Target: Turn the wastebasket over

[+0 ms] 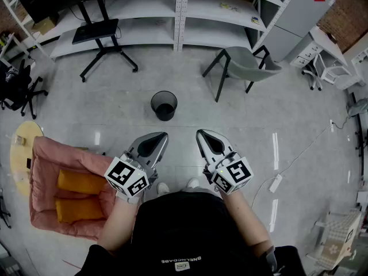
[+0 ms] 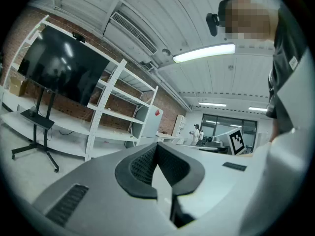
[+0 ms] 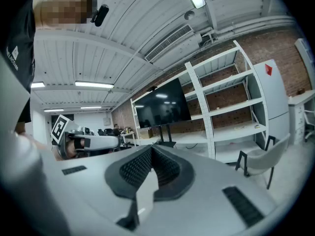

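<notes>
since the left gripper [image 1: 158, 138] and right gripper [image 1: 204, 135] are pressed together, empty, and the wastebasket [image 1: 164, 105] stands upright on the floor [image 1: 115, 119] well ahead, i'd step closer, then spread one to pinch its rim.

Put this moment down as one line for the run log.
stage: not started | wastebasket: upright on floor, mouth up, untouched | left gripper: shut, empty | right gripper: shut, empty

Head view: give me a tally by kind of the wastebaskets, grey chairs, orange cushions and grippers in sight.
Wastebasket: 1
Grey chair: 1
Orange cushions: 2
Grippers: 2, left gripper and right gripper, both shut
Total: 6
</notes>
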Tool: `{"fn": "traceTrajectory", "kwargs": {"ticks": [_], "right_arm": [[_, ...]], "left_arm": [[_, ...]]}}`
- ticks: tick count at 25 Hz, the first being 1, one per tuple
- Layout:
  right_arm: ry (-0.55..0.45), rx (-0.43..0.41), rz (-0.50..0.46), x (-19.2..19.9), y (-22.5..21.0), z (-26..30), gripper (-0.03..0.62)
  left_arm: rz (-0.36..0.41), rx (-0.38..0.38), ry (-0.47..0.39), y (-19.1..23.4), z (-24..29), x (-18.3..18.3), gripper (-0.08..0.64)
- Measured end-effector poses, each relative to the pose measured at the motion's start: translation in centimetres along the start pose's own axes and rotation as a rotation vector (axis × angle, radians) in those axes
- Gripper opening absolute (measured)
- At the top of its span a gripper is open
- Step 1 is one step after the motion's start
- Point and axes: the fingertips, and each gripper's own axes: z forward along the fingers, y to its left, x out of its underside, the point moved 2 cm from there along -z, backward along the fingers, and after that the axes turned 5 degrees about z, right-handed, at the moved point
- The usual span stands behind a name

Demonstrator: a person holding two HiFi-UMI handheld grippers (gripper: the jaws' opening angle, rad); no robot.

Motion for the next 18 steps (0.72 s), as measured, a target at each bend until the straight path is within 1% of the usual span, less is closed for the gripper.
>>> {"fn": "traceTrajectory", "kwargs": {"ticks": [7,10,15,18], "right_arm": [[0.0,-0.014,0.007,-0.1,-2.1,-1.7,0.008],[-0.014,-0.033,0.014,-0.5,-3.1,-2.6,0.008],[-0.07,-0.112,0.083,-1.7,-5.0,-4.5,0.009],[-0.077,-0.104,0.103,-1.6,-6.3,-5.4,0.009]], "left_arm": [[0.007,0.002,0.018,-1.9,2.6,0.7,0.012],[0.009,-0.002,0.024,-3.0,3.9,0.9,0.012],[-0.012,-0.018,0.02,-4.8,6.0,1.3,0.012],[-0.016,-0.032,0.02,-5.6,6.7,1.7,0.012]]}}
